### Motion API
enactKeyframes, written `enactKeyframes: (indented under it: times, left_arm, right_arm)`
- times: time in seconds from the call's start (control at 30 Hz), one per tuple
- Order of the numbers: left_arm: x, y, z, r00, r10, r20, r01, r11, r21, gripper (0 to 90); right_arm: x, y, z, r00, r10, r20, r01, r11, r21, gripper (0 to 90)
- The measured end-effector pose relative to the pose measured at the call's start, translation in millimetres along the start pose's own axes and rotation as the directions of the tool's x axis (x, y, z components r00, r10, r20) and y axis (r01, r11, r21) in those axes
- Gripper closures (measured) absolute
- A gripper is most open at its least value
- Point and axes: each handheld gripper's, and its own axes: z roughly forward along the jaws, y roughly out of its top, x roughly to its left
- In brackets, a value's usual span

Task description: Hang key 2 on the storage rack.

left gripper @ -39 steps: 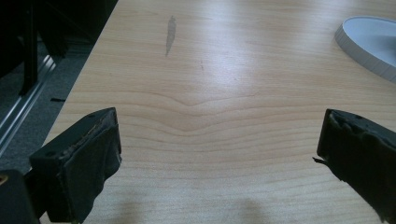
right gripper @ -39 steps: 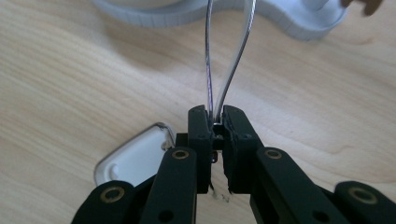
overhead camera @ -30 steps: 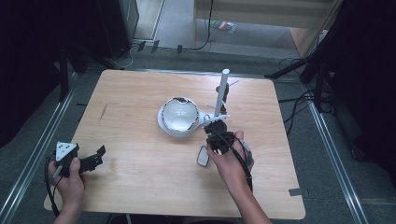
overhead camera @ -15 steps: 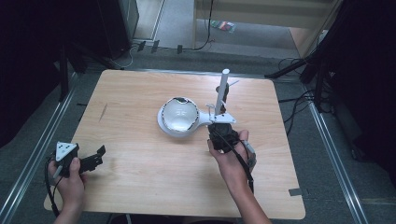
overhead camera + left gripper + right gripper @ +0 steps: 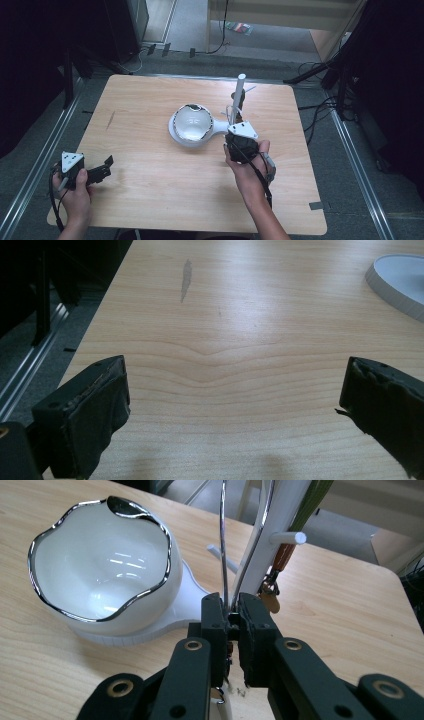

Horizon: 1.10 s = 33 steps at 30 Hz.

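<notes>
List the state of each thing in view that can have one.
Right gripper: shut on thin silver wire loop.
Left gripper: open, nothing between its jaws.
White bowl with wavy silver rim: upright, empty, on white base.
White post with pegs: upright.
Small brown tag: hanging beside post.

The right gripper [image 5: 235, 131], its jaws clamped on a thin silver wire loop [image 5: 239, 540], now sits up against the white stand's post [image 5: 238, 97] beside the white bowl [image 5: 191, 121], having moved up the table from nearer the person.
</notes>
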Motion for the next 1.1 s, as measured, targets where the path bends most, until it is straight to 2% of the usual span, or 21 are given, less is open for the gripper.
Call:
enactKeyframes:
  times: [0.3, 0.5, 1.1]
  left_arm:
    - [0.1, 0.3, 0.0, 1.0, 0.0, -0.002, 0.0, 1.0, 0.006, 0.0]
    - [0.1, 0.2, 0.1, 1.0, -0.002, -0.002, 0.002, 1.0, 0.005, 0.0]
    - [0.3, 0.2, 0.4, 1.0, -0.001, -0.003, 0.001, 1.0, 0.004, 0.0]
  right_arm:
    - [-2.8, 0.8, -5.8, 0.9994, 0.007, 0.035, -0.005, 0.998, -0.069, 83.4]
    - [-6.1, 1.0, -7.2, 0.9987, 0.011, 0.05, -0.006, 0.996, -0.09, 83.4]
    - [-14.7, -1.8, -3.7, 0.9964, 0.034, 0.078, -0.027, 0.996, -0.09, 83.4]
